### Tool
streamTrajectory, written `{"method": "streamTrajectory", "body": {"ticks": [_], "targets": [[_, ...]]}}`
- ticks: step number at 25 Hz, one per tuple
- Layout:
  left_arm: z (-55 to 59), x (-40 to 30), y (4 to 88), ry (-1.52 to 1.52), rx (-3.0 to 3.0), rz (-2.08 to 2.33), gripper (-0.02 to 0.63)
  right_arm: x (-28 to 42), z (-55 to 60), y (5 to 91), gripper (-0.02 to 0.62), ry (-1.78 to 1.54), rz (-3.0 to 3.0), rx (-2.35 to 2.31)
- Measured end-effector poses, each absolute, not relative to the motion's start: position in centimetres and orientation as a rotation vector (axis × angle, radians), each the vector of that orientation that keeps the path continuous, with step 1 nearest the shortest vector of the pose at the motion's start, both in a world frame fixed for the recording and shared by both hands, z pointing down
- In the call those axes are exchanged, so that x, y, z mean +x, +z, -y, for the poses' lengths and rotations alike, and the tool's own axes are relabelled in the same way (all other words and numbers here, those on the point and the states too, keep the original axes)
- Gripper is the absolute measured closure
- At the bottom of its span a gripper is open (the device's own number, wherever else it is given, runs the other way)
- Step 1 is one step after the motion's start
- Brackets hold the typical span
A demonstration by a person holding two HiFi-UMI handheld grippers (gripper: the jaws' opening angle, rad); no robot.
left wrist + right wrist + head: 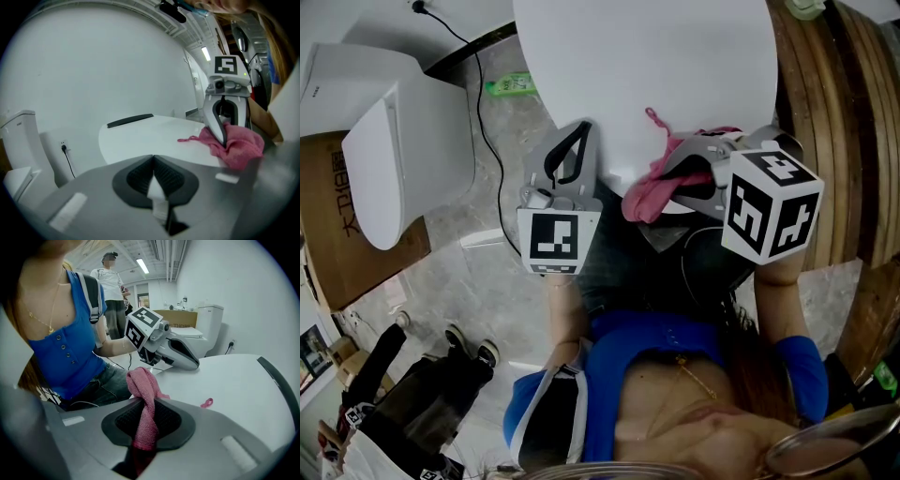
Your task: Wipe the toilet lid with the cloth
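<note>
Pink cloth [649,195] at the near edge of the white lid [637,75] is pinched tight in the right hand-held gripper [145,425], and a hard rub might pull it loose; there is one cloth, one lid, and the left hand-held gripper [153,176], closed on nothing, makes two.

Pink cloth [647,197] — at toilet lid [647,66] edge

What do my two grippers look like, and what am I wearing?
Both the left gripper and right gripper are light grey shells with black ribbed pads, each carrying a white cube of black square markers. The person wears a blue buttoned top.
</note>
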State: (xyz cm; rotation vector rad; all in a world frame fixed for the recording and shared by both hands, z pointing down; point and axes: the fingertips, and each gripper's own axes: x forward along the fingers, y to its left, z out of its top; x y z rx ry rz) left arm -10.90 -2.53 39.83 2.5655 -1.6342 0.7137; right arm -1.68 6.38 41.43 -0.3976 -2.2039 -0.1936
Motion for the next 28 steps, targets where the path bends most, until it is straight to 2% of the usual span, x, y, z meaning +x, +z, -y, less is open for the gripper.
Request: {"method": "streamTrajectory", "body": {"ticks": [12,21,28], "targets": [[2.7,-9.7,39.7,0.761,2.595,1.588,0.604,-1.5,-6.8,41.4,0.532,-0.253,2.208,-0.395],[2.8,-9.9,39.7,0.724,2.597,1.569,0.604,-5.2,-6.4,41.2,0.532,-0.350,2.251,-0.339],[2.9,-9.9,39.7,0.716,2.597,1.580,0.604,-5.5,-6.2,41.1,0.531,-0.322,2.260,-0.334]]}}
